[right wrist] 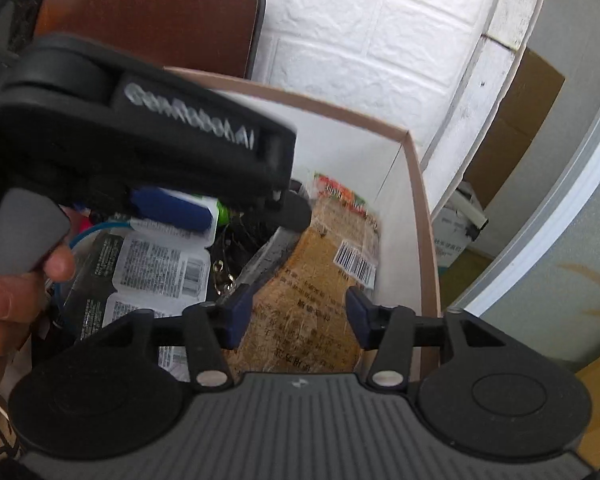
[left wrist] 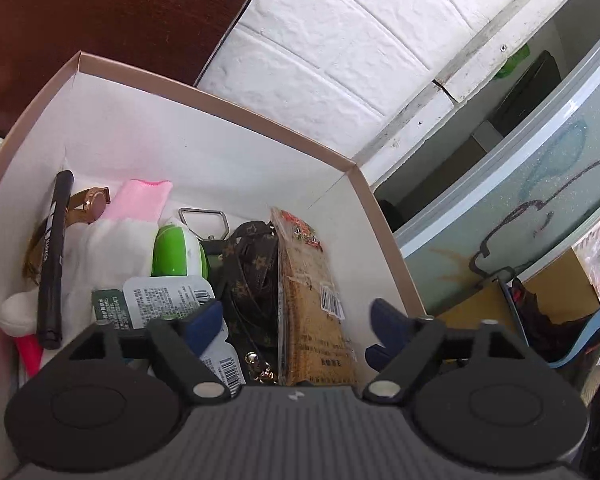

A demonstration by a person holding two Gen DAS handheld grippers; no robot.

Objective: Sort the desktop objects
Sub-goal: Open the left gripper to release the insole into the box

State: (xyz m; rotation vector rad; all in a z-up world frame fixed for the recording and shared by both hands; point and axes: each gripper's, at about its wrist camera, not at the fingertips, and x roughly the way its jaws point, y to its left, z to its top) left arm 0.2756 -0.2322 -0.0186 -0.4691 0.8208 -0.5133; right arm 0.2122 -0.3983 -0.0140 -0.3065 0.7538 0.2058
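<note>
While over the box [left wrist: 220, 98], both fingers [left wrist: 206, 316] apart, empty.

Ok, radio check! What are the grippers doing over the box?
Both grippers open, left gripper, right gripper. Snack packet lying in box. Nothing blocking.

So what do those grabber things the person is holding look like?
Each tool is black and grey plastic. The left tool has two dark blue fingertips on black arms, two round black discs and a ribbed grey body with a small white logo. The right tool looks the same. White lettering marks the left tool's side, seen from the right wrist.
</note>
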